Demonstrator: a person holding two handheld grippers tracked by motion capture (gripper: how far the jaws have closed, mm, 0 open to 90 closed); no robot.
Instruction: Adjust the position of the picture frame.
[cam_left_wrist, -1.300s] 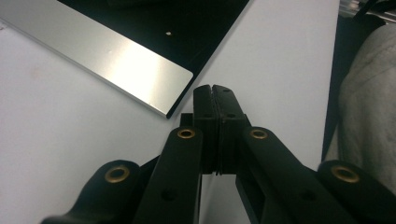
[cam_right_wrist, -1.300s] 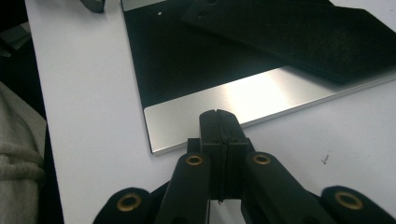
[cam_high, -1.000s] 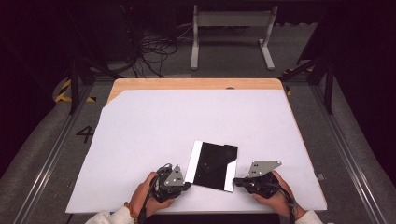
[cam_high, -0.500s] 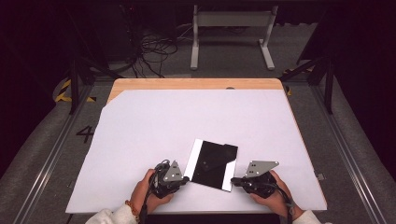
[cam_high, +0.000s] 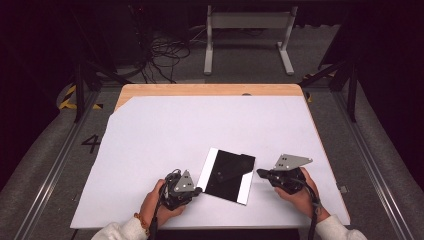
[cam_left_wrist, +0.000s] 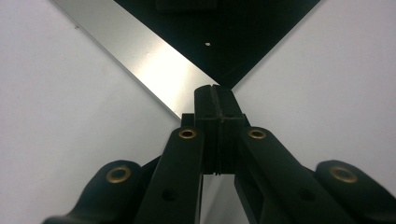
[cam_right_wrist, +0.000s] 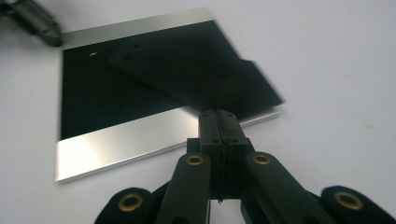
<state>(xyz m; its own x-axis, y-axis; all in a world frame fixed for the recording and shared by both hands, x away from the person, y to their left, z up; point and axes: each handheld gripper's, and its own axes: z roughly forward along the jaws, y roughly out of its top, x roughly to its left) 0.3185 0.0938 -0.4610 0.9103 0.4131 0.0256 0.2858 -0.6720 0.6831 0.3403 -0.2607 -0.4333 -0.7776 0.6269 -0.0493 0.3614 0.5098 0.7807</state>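
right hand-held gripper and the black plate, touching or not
Cannot tell. In the right gripper view the shut right hand-held gripper ends at the black plate's silver edge, with neither contact nor gap plain.

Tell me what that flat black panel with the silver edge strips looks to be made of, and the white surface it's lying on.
Flat black panel with silver strips: probably a rigid plate. Its black middle is glossy like glass or polished plastic, since it mirrors the hardware above; the strips look like brushed metal, with a soft sheen. White surface: matte sheet, maybe paper or plastic board, without glare, over a wooden tabletop.
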